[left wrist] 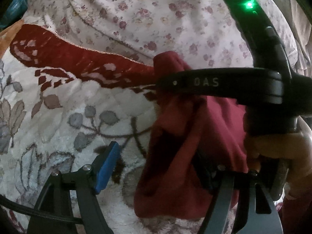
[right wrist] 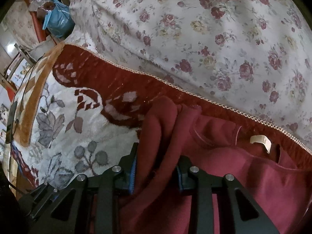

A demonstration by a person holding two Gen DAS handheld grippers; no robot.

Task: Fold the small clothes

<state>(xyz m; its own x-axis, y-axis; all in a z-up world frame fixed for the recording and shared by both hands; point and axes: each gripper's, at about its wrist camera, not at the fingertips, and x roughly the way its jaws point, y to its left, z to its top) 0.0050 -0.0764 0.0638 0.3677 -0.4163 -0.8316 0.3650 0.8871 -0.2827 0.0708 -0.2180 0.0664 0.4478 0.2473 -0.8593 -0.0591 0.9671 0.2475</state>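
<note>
Left wrist view: the left claw (left wrist: 156,169) stands wide apart, its blue pad (left wrist: 106,168) clear of the dark red garment (left wrist: 187,152), which hangs bunched over the far finger. The right claw's black body (left wrist: 259,85) crosses in front, with a hand (left wrist: 282,152) below it.

Right wrist view: the right claw (right wrist: 156,172) is narrowed around a gathered fold of the garment (right wrist: 243,175), pads pressing it. The cloth lies on a flowered rug (right wrist: 64,117), beside a rose-print sheet (right wrist: 204,39); a pale label (right wrist: 261,141) shows.
</note>
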